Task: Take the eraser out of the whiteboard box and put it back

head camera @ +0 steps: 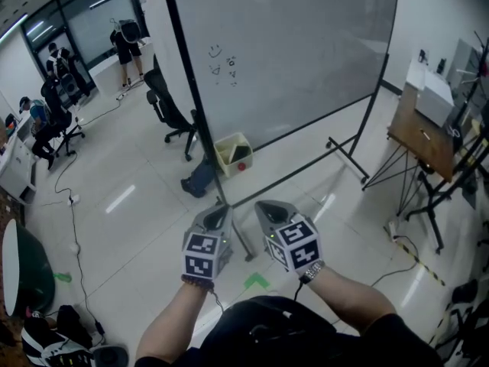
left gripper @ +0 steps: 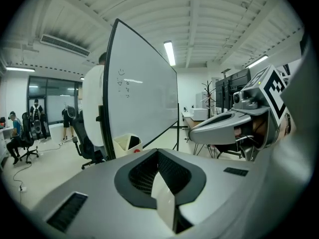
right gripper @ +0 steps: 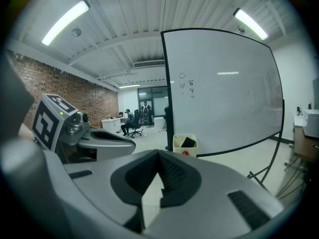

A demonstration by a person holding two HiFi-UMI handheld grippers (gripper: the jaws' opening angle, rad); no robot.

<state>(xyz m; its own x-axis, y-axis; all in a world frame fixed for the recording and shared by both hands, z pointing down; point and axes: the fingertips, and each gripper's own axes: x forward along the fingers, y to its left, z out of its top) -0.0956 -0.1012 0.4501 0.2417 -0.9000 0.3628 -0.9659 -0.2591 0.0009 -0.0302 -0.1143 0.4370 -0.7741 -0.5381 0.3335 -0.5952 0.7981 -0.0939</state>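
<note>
Grey left gripper (head camera: 221, 209) and right gripper (head camera: 263, 207), both closed on nothing, hang at 6 o'clock, too far to reach the pale-yellow open box (head camera: 225, 157) at 12 holding the black block eraser (head camera: 240, 154).

The whiteboard box (head camera: 225, 156) — a pale cream, open-topped bin — stands upright on the floor just above the head view's centre, at the whiteboard's foot. The eraser (head camera: 241, 155), a dark flat block, leans tilted inside it — toward its right side.
</note>
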